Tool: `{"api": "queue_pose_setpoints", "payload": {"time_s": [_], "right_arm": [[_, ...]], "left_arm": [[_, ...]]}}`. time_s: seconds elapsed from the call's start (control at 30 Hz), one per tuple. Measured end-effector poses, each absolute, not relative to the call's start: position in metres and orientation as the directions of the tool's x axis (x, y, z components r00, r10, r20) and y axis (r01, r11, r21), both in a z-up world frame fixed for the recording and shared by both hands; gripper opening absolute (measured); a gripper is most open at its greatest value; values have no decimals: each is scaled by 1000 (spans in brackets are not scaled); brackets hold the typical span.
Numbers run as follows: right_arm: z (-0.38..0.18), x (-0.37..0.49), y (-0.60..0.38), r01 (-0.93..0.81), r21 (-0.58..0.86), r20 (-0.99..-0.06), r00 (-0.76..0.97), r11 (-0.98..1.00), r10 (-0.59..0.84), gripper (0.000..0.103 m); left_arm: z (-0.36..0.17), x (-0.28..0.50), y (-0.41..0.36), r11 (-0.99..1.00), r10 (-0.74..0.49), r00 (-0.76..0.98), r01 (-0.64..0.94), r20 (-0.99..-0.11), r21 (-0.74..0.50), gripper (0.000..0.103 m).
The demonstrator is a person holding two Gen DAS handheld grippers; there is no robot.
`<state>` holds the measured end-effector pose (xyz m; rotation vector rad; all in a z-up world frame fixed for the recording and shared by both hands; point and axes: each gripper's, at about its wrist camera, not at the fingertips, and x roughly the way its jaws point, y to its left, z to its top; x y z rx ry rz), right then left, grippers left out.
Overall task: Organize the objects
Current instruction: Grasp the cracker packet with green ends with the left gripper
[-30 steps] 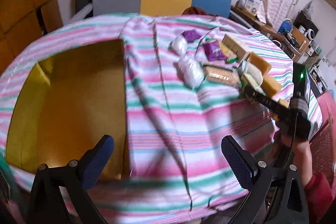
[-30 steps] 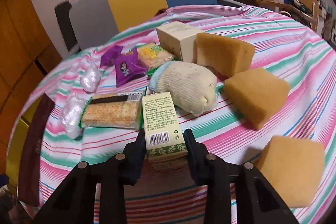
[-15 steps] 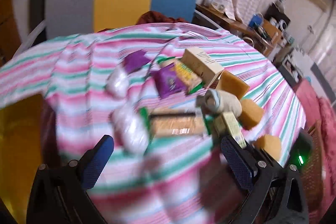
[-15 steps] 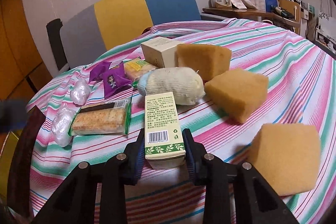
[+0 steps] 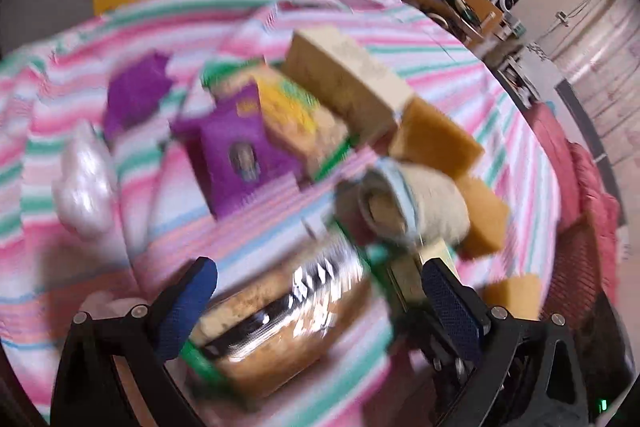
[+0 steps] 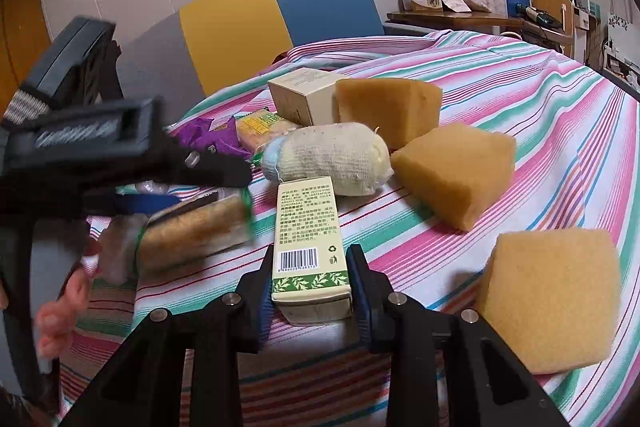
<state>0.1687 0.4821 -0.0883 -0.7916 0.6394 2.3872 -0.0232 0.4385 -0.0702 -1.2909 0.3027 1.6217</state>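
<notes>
- While my right gripper [image 6: 310, 293] pinches shut on the carton [image 6: 307, 231], both pads press its long sides near the barcode end.
- Carton: tall, cream, black print on the upper face, a barcode and a green leaf band at the end nearest me; it lies flat on the striped cloth [image 6: 540, 115], pointing away from me.
- Left gripper [image 5: 316, 291] stands wide open, blue pads well apart, with the cracker pack [image 5: 280, 323] lying between them; whether either pad touches it I cannot tell, the view is smeared.
- Cracker pack: clear shiny wrapper, green edge, brown crackers inside; it sits just left of the carton.
- Sponges, three: one [image 6: 388, 111] leaning by the box, one [image 6: 456, 175] in the middle, one [image 6: 552, 303] nearest me on the right.
- Cloth roll [image 6: 332, 159], one, off-white with a pale blue end, just beyond the carton's far end.
- Box [image 6: 304, 95], one, beige, at the back beside the far sponge.
- Purple packets, two: [image 5: 240, 155] and [image 5: 136, 95].
- Yellow snack pack [image 5: 296, 115], one, between purple packet and box.
- White plastic bundle [image 5: 84, 179], one in view, on the left.
</notes>
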Motion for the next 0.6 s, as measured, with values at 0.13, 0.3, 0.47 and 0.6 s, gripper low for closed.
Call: {"api": "queue_pose_setpoints", "payload": {"time_s": [0.13, 0.3, 0.47, 0.6], "right_arm": [[-88, 169, 482, -618, 260, -648, -681, -742, 341, 32], [-88, 169, 483, -619, 258, -648, -680, -742, 342, 31], [-88, 172, 483, -617, 264, -645, -684, -742, 339, 32], [-89, 171, 482, -619, 257, -648, -680, -742, 343, 32]], "left_arm": [[-64, -12, 411, -460, 558, 97, -790, -824, -405, 103], [-60, 4, 396, -485, 549, 23, -805, -835, -341, 103], [-68, 19, 404, -509, 498, -126, -844, -858, -171, 79], [-72, 23, 402, -497, 507, -134, -852, -852, -162, 60]]}}
